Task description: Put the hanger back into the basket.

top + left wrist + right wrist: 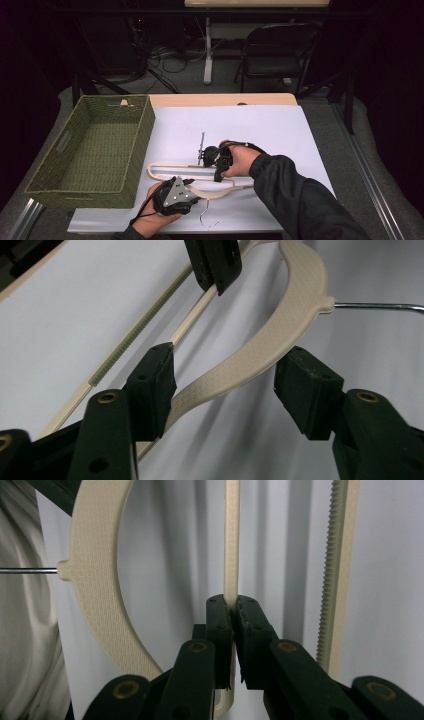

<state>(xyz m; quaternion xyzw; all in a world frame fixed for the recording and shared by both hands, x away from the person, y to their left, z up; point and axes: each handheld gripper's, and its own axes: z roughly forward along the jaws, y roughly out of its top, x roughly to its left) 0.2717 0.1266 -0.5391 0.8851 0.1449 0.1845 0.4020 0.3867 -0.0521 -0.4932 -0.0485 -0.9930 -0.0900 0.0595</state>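
Left gripper (pixel 225 385) open astride cream hanger (pixel 280 335)'s shoulder; right gripper (pixel 234 615) clamped on crossbar (pixel 231 540). Probably mid-grasp: left needs closing before lifting.

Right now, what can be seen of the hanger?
The hanger is cream plastic with a textured curved shoulder, thin bars, one ribbed, and a metal hook toward the table's near edge. It lies flat on the white sheet. The right claw is shut on a thin bar; the left claw straddles the shoulder, open.
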